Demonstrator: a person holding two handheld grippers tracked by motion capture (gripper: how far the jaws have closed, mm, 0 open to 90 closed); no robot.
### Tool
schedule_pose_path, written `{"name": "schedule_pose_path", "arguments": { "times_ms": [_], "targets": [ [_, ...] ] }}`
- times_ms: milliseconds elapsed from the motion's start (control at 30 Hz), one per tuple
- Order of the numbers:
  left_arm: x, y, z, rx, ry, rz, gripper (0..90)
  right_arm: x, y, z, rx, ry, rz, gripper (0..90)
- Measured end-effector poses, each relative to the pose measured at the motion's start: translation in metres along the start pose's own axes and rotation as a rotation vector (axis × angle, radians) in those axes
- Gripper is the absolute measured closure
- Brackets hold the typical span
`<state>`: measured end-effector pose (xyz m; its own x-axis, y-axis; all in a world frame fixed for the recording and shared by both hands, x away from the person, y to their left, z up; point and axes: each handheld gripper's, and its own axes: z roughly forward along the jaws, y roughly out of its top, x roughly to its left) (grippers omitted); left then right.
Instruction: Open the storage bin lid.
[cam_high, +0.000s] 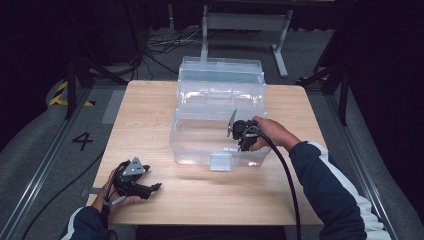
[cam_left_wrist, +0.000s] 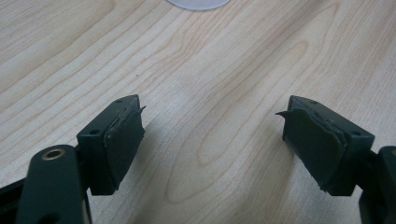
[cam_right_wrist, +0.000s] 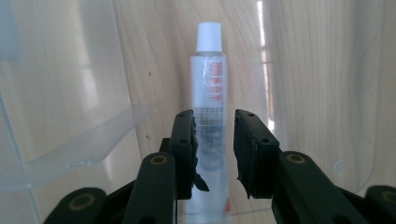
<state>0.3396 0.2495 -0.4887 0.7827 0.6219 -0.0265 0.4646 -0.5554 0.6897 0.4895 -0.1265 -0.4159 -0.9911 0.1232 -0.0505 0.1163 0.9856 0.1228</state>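
The right gripper (cam_right_wrist: 214, 140) is lowering a white-capped tube (cam_right_wrist: 208, 93), its narrow fingers flanking it, into the clear storage box (cam_high: 200, 145), release pending, while the left gripper (cam_left_wrist: 212, 135) is idling wide-fingered over the tabletop (cam_left_wrist: 224, 70).

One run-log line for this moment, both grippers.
left gripper: open, idle over table | right gripper: inside clear box, jaws around tube, grip unclear
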Motion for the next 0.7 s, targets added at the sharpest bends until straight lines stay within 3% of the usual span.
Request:
{"name": "schedule_pose_path", "arguments": {
  "times_ms": [367, 700],
  "targets": [
    [0.0, 0.0, 0.0, 0.0, -0.001, -0.001, 20.5, 0.001, -0.004, -0.005, -0.023, -0.008, 0.012, 69.5],
    [0.0, 0.0, 0.0, 0.0, 0.0, 0.0, 20.5, 0.005, -0.008, -0.015, -0.079, -0.033, 0.019, 69.0]
  ]
}}
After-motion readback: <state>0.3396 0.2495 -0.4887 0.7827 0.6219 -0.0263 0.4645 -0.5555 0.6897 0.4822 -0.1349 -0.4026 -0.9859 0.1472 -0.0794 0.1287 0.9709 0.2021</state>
